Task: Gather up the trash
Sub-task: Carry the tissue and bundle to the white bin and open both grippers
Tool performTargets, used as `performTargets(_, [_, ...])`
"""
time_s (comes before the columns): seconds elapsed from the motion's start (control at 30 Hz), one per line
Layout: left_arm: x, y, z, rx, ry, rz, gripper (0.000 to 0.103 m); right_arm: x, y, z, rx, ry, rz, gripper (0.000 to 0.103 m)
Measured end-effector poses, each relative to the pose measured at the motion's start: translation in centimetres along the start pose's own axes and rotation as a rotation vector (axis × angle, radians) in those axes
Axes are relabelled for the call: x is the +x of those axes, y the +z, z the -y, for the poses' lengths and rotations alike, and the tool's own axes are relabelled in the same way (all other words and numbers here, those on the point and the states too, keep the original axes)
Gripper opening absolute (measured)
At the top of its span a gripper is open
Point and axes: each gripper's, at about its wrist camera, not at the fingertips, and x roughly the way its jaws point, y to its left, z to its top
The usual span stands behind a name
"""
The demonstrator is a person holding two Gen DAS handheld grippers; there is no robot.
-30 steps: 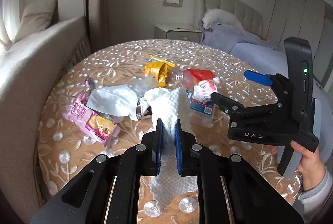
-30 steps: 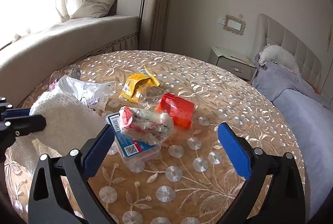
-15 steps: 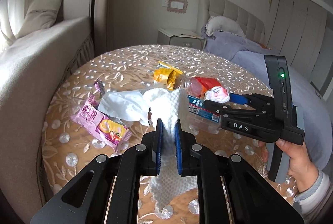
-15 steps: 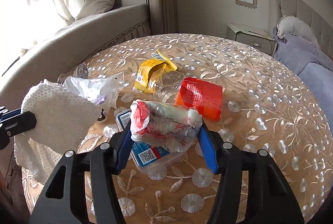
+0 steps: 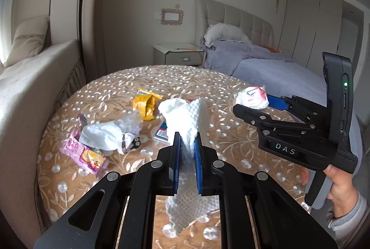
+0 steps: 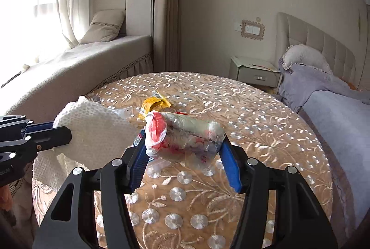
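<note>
- left gripper (image 5: 186, 152) is clamped tight on a white cloth (image 5: 185, 119), which hangs through its jaws, kept clear of the table (image 5: 231, 133).
- right gripper (image 6: 182, 156) pinches a crumpled plastic wrapper (image 6: 185, 135) crosswise between its pads, held above the table for carrying away.
- the yellow packet (image 5: 145, 104) and pink wrapper (image 5: 83, 154) lie ahead and left of the left gripper, uncollected.

Bright window glare, fisheye-warped edges

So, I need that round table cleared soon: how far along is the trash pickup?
Nothing looks binned yet; no bin is in view. In hand: the left claw is shut on a white paper towel, and the right claw grips a crumpled red-and-white plastic wrapper, held above the table. Left: the yellow packet, pink packet, white tissue and a blue-labelled packet.
</note>
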Motion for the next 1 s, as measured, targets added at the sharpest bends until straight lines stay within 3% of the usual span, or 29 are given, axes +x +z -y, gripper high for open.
performTargets(0.53, [2.8,-0.4,16.3,0.202,-0.284,-0.048,0.011,-11.0,-6.8,11.8,0.152,-0.301,0.01,0.059])
performTargets(0.83, [5.2,-1.7,25.2,0.292,-0.464,-0.107,0.011,-16.2,-10.6,16.3,0.211,-0.456,0.008,0.059])
performTargets(1.0, [7.0,-3.3,29.3,0.362,-0.502,-0.148,0.011,-17.8,-13.3,18.9,0.253,-0.52,-0.01,0.059])
